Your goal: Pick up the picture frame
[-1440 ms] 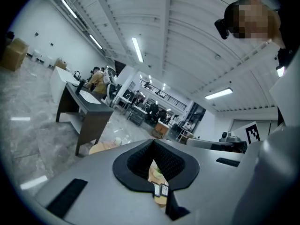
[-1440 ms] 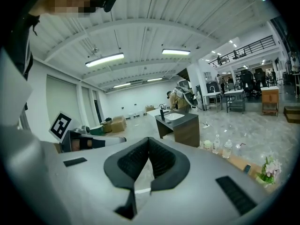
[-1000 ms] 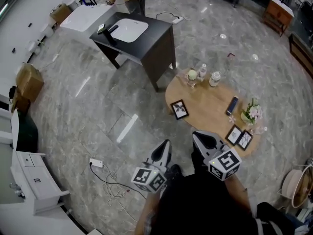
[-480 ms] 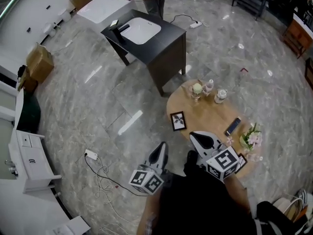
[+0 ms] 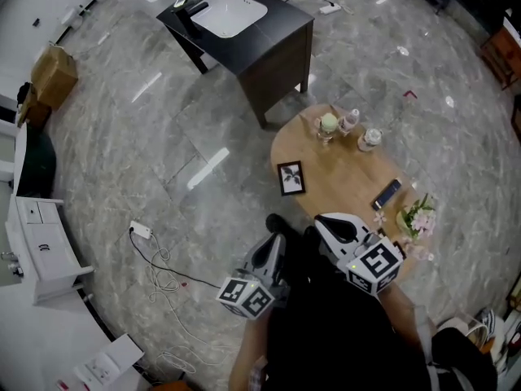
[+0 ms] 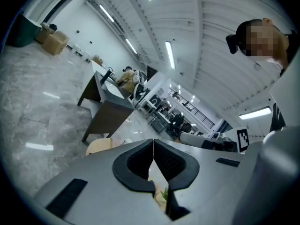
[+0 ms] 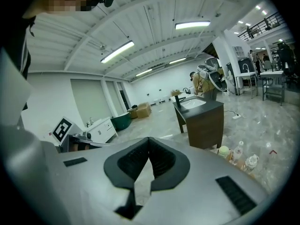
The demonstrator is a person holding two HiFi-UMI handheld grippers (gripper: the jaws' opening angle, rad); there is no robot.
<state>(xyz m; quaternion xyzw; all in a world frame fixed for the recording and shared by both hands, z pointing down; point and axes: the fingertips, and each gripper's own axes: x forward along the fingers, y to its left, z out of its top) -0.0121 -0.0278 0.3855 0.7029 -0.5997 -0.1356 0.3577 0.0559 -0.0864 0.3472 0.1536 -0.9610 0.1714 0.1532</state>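
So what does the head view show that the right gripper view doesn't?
Only the head view shows the picture frame, the phone and the flowers on the wooden table. Only the right gripper view shows the ceiling lights and that the right gripper is shut and empty. Both show the dark sink table and the bottles.

Oval wooden bench (image 5: 338, 187) bearing two bottles (image 5: 351, 120), dark handset (image 5: 387, 194), pink flowers (image 5: 418, 217); beyond, dark washstand (image 5: 273, 51) with white basin (image 5: 230, 13); white cable (image 5: 163, 269) on floor (image 5: 146, 153).
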